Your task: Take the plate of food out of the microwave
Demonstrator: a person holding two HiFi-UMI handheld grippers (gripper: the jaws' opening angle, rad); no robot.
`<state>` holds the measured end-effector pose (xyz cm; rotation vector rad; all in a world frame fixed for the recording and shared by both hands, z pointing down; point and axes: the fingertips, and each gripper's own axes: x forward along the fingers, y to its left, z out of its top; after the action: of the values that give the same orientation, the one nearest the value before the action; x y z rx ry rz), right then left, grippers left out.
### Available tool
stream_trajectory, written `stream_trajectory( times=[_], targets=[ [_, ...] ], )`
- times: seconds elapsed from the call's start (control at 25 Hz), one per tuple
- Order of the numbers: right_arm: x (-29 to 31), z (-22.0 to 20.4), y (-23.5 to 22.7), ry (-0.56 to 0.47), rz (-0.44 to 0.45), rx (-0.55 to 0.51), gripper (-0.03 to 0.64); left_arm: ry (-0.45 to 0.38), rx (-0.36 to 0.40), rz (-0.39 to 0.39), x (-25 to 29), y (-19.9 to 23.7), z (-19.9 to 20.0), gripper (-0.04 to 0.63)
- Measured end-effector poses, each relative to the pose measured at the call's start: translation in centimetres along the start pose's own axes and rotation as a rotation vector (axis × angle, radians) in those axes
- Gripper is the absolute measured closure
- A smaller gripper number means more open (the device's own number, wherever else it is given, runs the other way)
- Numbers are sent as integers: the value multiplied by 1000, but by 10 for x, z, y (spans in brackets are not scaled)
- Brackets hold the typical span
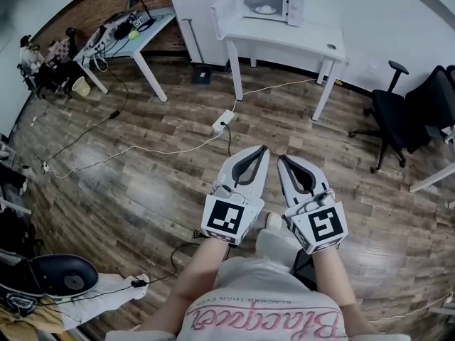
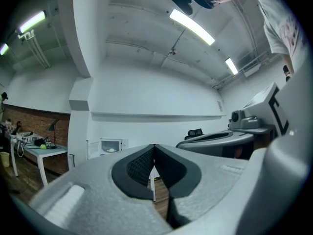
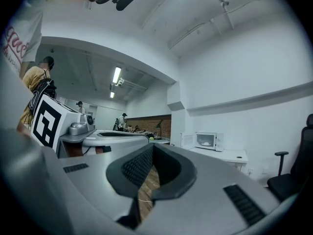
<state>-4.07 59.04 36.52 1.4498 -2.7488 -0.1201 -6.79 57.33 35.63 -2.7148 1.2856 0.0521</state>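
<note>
As I judge it, nothing of the job is done yet. My left tongs (image 1: pixel 263 150) and right tongs (image 1: pixel 281 158) are both closed on nothing, level above the wooden floor (image 1: pixel 142 162). The plate of food (image 1: pixel 265 9) sits inside the microwave (image 1: pixel 279 4), door (image 1: pixel 226 9) apparently open, on the white bench (image 1: pixel 284 40) well across the room. Left to do: walk over, grip the plate, draw it out.

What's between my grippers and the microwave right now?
Head view: open wooden floor crossed by a white power strip and cables, then the white table bearing the microwave.
</note>
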Motion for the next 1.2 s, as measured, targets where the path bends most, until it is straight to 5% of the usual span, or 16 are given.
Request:
stream_trajectory(
  times=[1.2],
  targets=[
    [114, 6, -167, -26, 86, -15, 606, 1, -23, 56, 199, 54, -8, 589]
  ],
)
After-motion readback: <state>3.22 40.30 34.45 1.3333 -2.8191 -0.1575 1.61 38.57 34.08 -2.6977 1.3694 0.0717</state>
